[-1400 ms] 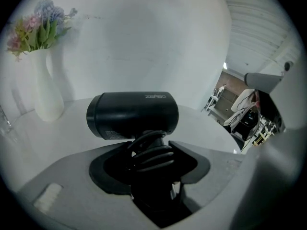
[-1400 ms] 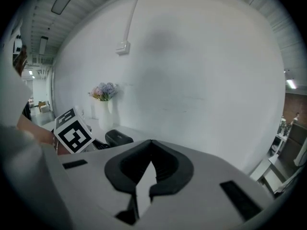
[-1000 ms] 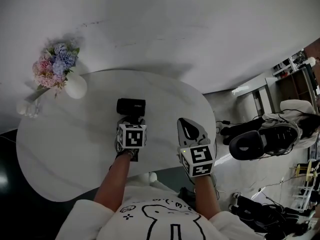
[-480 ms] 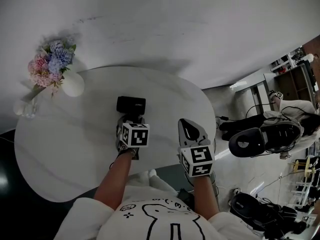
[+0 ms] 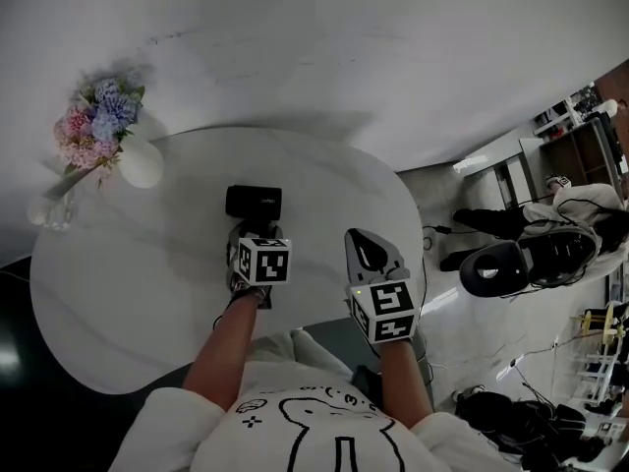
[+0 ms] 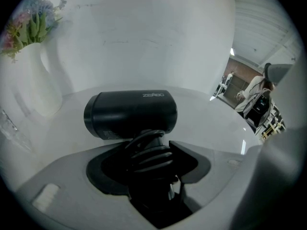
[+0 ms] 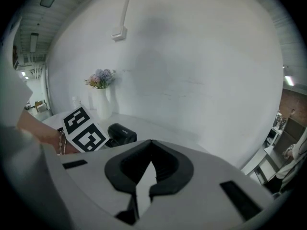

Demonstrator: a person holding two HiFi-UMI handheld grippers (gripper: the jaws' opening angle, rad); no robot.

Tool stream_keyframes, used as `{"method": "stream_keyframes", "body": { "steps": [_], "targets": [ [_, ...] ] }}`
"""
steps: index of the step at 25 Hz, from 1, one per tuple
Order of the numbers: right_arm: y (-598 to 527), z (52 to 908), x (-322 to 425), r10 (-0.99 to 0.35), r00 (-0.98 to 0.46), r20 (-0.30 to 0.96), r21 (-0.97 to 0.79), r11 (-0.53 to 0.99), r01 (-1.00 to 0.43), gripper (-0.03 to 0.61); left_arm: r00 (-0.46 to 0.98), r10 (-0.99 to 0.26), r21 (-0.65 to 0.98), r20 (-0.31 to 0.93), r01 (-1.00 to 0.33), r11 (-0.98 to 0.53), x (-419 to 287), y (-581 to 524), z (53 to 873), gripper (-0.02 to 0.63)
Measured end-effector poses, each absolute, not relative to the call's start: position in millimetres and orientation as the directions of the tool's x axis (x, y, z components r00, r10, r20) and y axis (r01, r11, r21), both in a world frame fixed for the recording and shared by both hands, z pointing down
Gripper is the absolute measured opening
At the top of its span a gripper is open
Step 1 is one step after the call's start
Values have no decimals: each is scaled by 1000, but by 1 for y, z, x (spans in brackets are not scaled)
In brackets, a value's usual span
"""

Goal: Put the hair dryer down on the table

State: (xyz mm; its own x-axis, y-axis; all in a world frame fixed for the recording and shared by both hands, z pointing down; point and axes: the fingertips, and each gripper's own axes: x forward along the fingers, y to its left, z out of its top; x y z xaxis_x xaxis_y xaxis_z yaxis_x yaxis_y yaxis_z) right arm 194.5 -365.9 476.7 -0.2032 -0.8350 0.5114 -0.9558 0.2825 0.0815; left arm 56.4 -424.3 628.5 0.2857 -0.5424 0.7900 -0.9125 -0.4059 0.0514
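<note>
A black hair dryer hangs low over the white oval table; whether it touches the top I cannot tell. My left gripper is shut on its handle. In the left gripper view the barrel lies crosswise just past the jaws, and the handle with its coiled cord is pinched between the pads. My right gripper hovers at the table's near right edge, shut, with nothing in it. From the right gripper view the dryer shows beside the left gripper's marker cube.
A white vase with pink and blue flowers stands at the table's far left, with a small clear glass piece beside it. A white wall backs the table. Chairs and a person are off to the right.
The left gripper has rolled slightly with the dryer still in its jaws. The right gripper has stayed where it was.
</note>
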Motion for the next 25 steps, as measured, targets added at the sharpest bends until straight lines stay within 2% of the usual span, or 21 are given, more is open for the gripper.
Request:
{"method": "stream_keyframes", "body": {
  "steps": [3, 5, 17, 25],
  "targets": [
    [-364, 472, 196, -832, -216, 512, 80, 297, -952, -2, 302, -520, 78, 799, -909, -409, 61, -420, 628, 297],
    [-363, 469, 197, -832, -229, 506, 81, 310, -947, -2, 292, -525, 76, 800, -916, -393, 59, -418, 625, 307],
    [-353, 445, 200, -849, -295, 439, 86, 367, -926, -2, 260, -615, 63, 745, -944, -324, 45, -397, 582, 310],
    [-348, 403, 189, -862, -368, 348, 191, 449, -873, -3, 242, -701, 46, 671, -957, -286, 27, -383, 544, 310]
  ]
}}
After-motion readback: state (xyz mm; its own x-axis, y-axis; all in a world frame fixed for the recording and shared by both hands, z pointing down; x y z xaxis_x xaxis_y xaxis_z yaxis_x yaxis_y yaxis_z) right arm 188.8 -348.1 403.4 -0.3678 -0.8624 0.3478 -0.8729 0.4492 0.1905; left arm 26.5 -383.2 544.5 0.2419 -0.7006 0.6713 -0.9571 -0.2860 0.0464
